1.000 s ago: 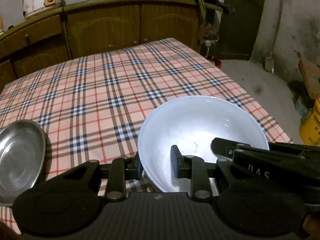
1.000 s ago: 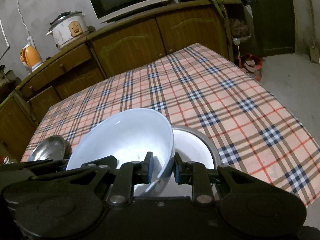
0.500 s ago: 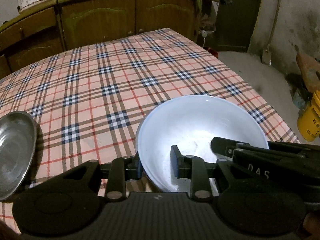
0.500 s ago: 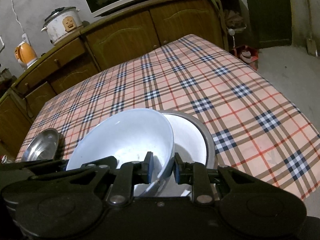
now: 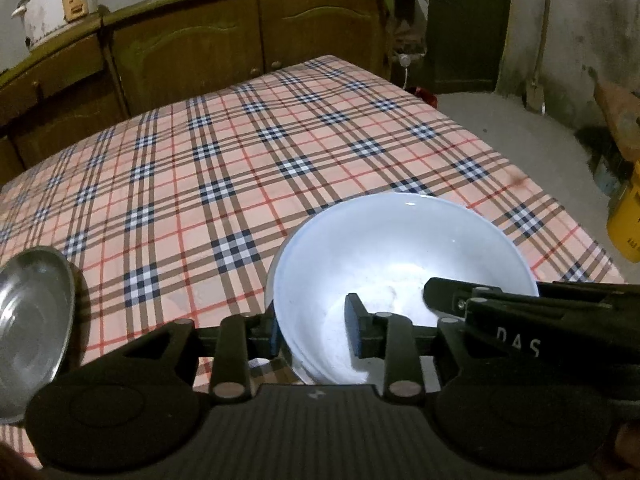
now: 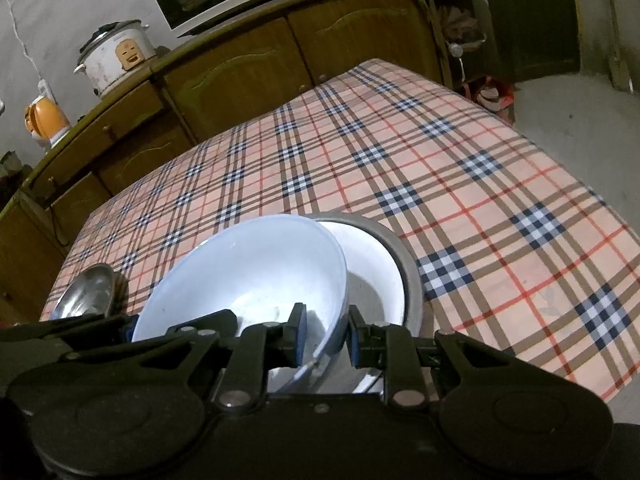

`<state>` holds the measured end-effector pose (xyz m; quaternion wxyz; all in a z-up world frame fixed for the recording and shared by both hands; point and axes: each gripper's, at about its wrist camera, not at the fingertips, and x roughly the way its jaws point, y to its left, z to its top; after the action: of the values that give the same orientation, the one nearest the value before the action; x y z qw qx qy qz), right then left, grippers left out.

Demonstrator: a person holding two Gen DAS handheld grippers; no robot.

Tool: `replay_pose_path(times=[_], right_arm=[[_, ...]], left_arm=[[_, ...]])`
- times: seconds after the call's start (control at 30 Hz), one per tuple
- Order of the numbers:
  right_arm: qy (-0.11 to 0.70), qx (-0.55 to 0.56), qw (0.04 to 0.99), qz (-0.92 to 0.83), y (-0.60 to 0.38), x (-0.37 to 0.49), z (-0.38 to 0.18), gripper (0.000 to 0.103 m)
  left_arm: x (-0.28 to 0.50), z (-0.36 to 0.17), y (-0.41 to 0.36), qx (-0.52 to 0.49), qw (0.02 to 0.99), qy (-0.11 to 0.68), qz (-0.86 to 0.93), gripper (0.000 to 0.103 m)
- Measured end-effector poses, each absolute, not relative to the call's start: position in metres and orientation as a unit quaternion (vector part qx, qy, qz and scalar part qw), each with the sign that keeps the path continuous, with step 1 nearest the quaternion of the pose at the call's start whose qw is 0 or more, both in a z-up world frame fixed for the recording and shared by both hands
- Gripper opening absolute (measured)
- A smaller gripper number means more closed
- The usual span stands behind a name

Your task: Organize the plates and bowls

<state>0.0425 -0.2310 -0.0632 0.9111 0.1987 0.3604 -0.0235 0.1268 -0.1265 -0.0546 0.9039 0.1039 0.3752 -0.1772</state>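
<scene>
Both grippers straddle the rim of the round pale-blue ceramic bowl (image 6: 256,276) at lower centre. Left gripper (image 5: 316,332) is opening, pads off the rim; right gripper (image 6: 324,334) pinches the tilted bowl over a white-lined steel basin (image 6: 384,276) on the plaid-clothed worktop (image 6: 460,184).

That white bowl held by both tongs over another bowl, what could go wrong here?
The left tongs are opening while the white bowl sits tilted, so it might drop and clatter into the metal-rimmed bowl below. With only the right tongs pinching its rim, it could swing or slip.
</scene>
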Motion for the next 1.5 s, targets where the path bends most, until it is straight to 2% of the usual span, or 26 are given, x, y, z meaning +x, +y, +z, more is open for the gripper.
replay_pose_path(times=[0.33,0.47,0.53,0.9,0.93,1.2,1.3,1.37,1.4,1.47,1.5], right_arm=[[0.359,0.230,0.904,-0.017,-0.240,0.043,-0.072,0.026],[0.362,0.227,0.904,-0.018,-0.242,0.044,-0.071,0.024],[0.361,0.219,0.906,-0.025,-0.241,0.045,-0.071,0.024],[0.368,0.182,0.911,-0.032,-0.237,0.049,-0.068,0.024],[0.366,0.174,0.914,-0.038,-0.236,0.049,-0.067,0.027],[0.369,0.161,0.914,-0.043,-0.236,0.049,-0.062,0.030],[0.371,0.157,0.914,-0.040,-0.235,0.049,-0.059,0.036],[0.369,0.159,0.915,-0.035,-0.235,0.047,-0.055,0.047],[0.367,0.157,0.916,-0.035,-0.235,0.047,-0.053,0.049],[0.361,0.144,0.920,-0.044,-0.234,0.045,-0.047,0.066],[0.356,0.134,0.923,-0.055,-0.233,0.043,-0.044,0.069]], left_arm=[[0.127,-0.058,-0.134,0.127,0.908,0.363,-0.165,0.034],[0.129,-0.059,-0.131,0.123,0.909,0.366,-0.160,0.046],[0.131,-0.060,-0.128,0.112,0.909,0.367,-0.164,0.047],[0.136,-0.060,-0.124,0.087,0.909,0.376,-0.160,0.050],[0.137,-0.060,-0.122,0.083,0.909,0.376,-0.160,0.050],[0.136,-0.055,-0.117,0.070,0.911,0.373,-0.163,0.055],[0.135,-0.053,-0.115,0.066,0.912,0.371,-0.162,0.056],[0.134,-0.051,-0.114,0.064,0.913,0.370,-0.160,0.057],[0.134,-0.050,-0.114,0.062,0.914,0.368,-0.160,0.057],[0.133,-0.048,-0.113,0.059,0.914,0.367,-0.159,0.059],[0.133,-0.048,-0.112,0.058,0.915,0.367,-0.160,0.059]])
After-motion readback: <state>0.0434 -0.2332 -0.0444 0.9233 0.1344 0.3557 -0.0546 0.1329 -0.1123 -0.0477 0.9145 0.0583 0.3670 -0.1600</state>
